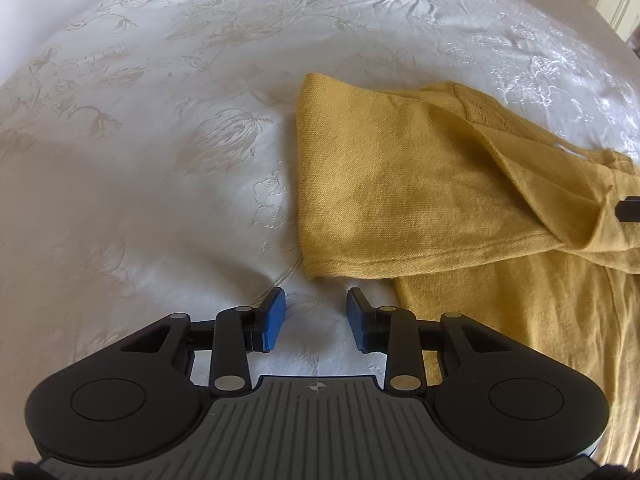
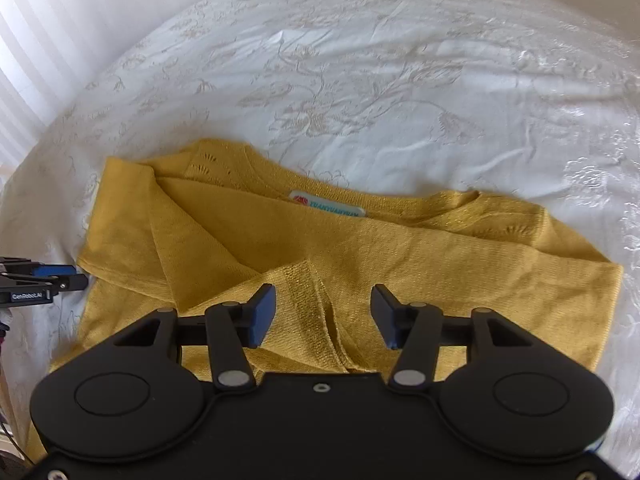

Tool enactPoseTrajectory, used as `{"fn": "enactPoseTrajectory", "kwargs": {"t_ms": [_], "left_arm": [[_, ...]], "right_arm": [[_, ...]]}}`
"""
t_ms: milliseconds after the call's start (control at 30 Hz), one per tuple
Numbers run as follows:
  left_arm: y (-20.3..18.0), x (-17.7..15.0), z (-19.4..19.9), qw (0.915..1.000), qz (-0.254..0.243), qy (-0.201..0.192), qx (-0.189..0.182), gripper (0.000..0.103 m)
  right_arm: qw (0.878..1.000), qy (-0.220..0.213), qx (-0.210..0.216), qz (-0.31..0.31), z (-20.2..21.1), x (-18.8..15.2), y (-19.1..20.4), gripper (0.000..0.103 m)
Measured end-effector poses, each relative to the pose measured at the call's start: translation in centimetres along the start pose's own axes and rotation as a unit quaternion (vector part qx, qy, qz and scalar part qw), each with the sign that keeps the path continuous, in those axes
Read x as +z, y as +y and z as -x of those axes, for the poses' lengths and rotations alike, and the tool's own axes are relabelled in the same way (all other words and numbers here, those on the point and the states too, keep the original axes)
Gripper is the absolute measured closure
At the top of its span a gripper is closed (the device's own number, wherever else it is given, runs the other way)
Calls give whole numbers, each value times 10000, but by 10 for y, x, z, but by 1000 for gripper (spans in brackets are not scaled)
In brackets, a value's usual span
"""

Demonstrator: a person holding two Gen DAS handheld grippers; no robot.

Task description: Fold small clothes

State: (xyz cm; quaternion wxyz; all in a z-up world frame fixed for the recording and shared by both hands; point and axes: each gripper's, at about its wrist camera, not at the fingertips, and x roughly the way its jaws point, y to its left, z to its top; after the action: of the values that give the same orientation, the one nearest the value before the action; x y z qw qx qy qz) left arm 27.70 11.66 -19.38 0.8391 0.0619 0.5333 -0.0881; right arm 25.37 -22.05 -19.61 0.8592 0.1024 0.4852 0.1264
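your right gripper point(image 2: 323, 314) and left gripper point(image 1: 316, 316) both have jaws wide open, holding nothing. the yellow top point(image 2: 360, 248) lies on the bed point(image 2: 360, 80), sleeves folded inward. i judge the body fold is left.

Left wrist view sits low and close over the bed point(image 1: 140, 160), looking forward past the left tool point(image 1: 316, 312) with the yellow knit top point(image 1: 400, 184) off to its right. Right wrist view hangs higher, directly above that top point(image 2: 400, 248), facing its collar label point(image 2: 328, 205). Both share the folded sleeve edge, and the left tool point(image 2: 60, 274) pokes in at the right view's left edge.
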Motion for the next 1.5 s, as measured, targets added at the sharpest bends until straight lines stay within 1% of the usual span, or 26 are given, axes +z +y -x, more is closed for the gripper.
{"fn": "enactPoseTrajectory", "kwargs": {"t_ms": [33,67,100,167,233,300,367,400,467,533,600,667,733,800,867,900,933,967,1100,1167,1267,1367,1400,1433,1467,1500], "left_arm": [[1,0,0,10000,-9,5,13,70],[1,0,1,10000,-17,7,24,70],[1,0,1,10000,-24,-3,26,70],[0,0,2,10000,-51,-19,30,70],[-2,1,4,9999,-130,-83,41,70],[-6,1,6,9996,-226,-169,-6,70],[-12,3,8,9991,-358,-244,-37,70],[-17,5,9,9986,-435,-289,-48,70],[-25,8,9,9978,-557,-350,-112,70],[-33,11,7,9970,-662,-374,-159,70],[-40,14,6,9962,-749,-407,-198,70],[-45,17,5,9955,-802,-448,-222,70],[-50,18,1,9951,-859,-446,-210,69],[-53,18,-8,9951,-918,-341,-126,69],[-51,17,-20,9958,-914,-72,3,63],[-48,16,-25,9964,-845,44,22,61],[-44,16,-27,9972,-743,78,-20,60],[-41,16,-27,9976,-683,79,-56,59],[-39,18,-22,9969,-771,107,-87,59],[-37,19,-14,9971,-745,32,-154,59],[-35,25,5,9972,-599,-327,-319,59],[-40,39,19,9946,-652,-714,-381,57],[-43,45,20,9939,-675,-779,-396,56],[-46,53,17,9934,-687,-796,-450,54],[-48,59,14,9934,-674,-783,-490,53],[-50,68,8,9937,-639,-764,-514,53]], "right_arm": [[9999,58,80,-24,-2,0,0,62],[9996,80,271,-63,-1,-1,0,88],[9992,55,393,-105,4,-1,2,98],[9970,-287,665,-285,25,0,7,97],[9892,-800,908,-826,57,1,4,97],[9747,-1298,875,-1593,88,-2,-13,97],[9541,-1638,605,-2431,105,-14,-42,97],[9489,-1648,343,-2669,106,-20,-54,97],[9491,-1338,-422,-2819,98,-31,-77,97],[9493,-1013,-794,-2869,85,-38,-94,96],[9504,-874,-901,-2845,80,-42,-102,96],[9536,-906,-824,-2752,80,-43,-102,95],[9558,-939,-729,-2689,80,-44,-100,87],[9589,-880,-769,-2585,78,-46,-97,86],[9629,-739,-901,-2435,75,-49,-94,71],[9649,-674,-947,-2356,73,-50,-93,56],[9669,-613,-1019,-2259,71,-51,-91,46],[9685,-573,-1088,-2166,69,-52,-90,44],[9707,-478,-1106,-2079,62,-57,-93,44],[9715,-469,-1111,-2040,57,-57,-95,44],[9722,-462,-1091,-2019,48,-57,-97,44],[9729,-430,-1044,-2020,41,-57,-99,47],[9732,-417,-1039,-2007,40,-57,-98,57],[9737,-394,-1070,-1971,39,-56,-97,75],[9744,-366,-1139,-1902,39,-55,-95,84],[9759,-382,-1163,-1805,40,-53,-91,90]]}}
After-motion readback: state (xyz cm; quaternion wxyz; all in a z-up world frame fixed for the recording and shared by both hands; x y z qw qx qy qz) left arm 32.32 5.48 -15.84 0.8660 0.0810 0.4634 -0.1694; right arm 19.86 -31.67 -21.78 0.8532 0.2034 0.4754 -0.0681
